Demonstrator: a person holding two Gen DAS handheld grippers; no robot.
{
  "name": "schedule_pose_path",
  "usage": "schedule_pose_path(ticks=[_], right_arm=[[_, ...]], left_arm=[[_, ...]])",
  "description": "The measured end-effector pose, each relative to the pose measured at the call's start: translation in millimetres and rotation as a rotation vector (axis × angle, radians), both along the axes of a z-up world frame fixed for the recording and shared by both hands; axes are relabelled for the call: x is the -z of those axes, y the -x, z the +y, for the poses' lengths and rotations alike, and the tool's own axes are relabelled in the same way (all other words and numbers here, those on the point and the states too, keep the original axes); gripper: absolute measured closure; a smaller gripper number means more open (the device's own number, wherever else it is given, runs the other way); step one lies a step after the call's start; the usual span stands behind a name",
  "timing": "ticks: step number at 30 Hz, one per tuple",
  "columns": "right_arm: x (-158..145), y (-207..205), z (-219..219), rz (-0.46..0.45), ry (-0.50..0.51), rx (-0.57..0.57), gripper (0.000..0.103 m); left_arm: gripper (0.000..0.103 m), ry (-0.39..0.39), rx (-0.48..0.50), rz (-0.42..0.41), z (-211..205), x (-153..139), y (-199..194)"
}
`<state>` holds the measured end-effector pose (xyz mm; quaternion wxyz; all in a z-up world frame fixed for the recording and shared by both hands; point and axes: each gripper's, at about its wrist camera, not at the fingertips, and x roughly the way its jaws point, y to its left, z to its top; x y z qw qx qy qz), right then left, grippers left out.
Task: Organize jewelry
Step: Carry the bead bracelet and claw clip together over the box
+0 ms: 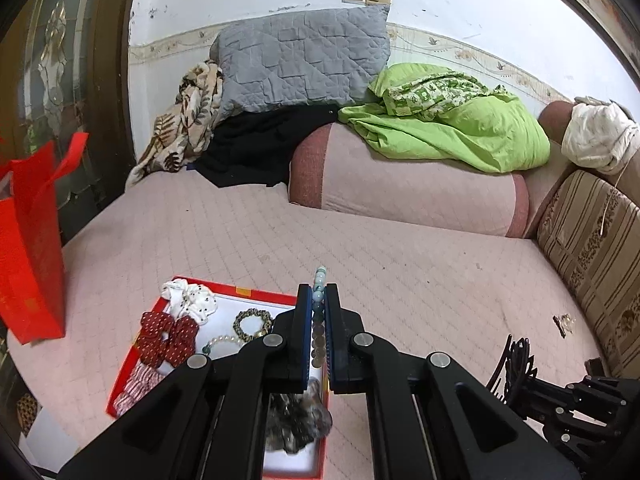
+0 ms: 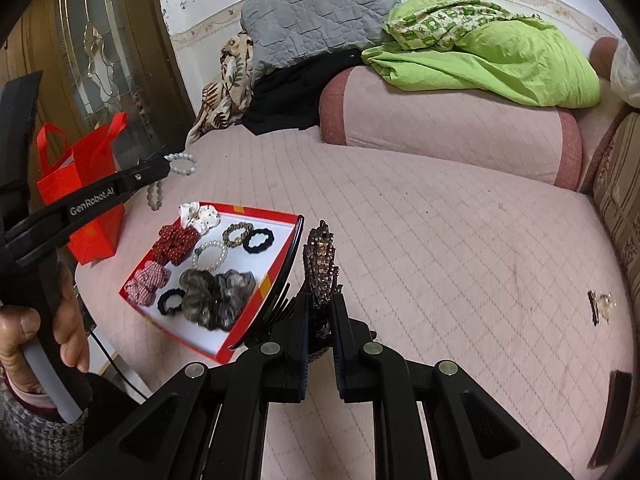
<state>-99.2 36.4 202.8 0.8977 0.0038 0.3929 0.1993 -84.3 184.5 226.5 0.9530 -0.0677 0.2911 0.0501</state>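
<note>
Holding a string of pale green beads (image 1: 319, 280), the left gripper (image 1: 318, 292) has its two fingers squeezed tight on it. Seen from the right wrist, the beads (image 2: 182, 164) hang in a loop above the far left corner of the red box (image 2: 256, 300). Part of the string is hidden between the fingers.

The right gripper (image 2: 320, 300) is clamped on a brown sparkly hair clip (image 2: 322, 264), just beside the right edge of the red box. The bottom of the clip is hidden between the fingers, and a dark comb part sticks out toward the box.

Inside the box lie a red dotted bow (image 2: 176, 242), a white dotted scrunchie (image 2: 200, 214), a pearl bracelet (image 2: 210, 255), a black scrunchie (image 2: 258, 239) and a big grey scrunchie (image 2: 216, 296). From the left wrist, the gripper covers much of the box (image 1: 132, 364).

Far to the right of the box, a small clip (image 2: 600, 306) lies on the pink bed (image 2: 440, 260); it is too tiny to make out. A hand (image 2: 36, 336) at the left edge is partly cut off.
</note>
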Motion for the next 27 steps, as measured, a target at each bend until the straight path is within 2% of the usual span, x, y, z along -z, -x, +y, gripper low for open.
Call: schedule_pose_path(ticks=[6,12,20,24,27], right_arm=[[2,-24,20,0.024,-0.020,-0.009,0.091],[5,-47,50,0.036,-0.050,-0.041,0.091],[23,-81,90,0.112,-0.079,-0.091,0.091],[38,-97,109,0.160,-0.087,-0.109,0.091],[51,-108,120,0.204,-0.091,-0.118,0.091]], left_arm=[[0.098,0.065,0.007,0.013,35,9,-22],[0.098,0.064,-0.015,0.032,74,17,-34],[0.098,0.217,-0.014,0.068,118,34,-43],[0.098,0.240,-0.028,0.113,129,51,-50],[0.098,0.316,-0.021,0.151,144,68,-57]])
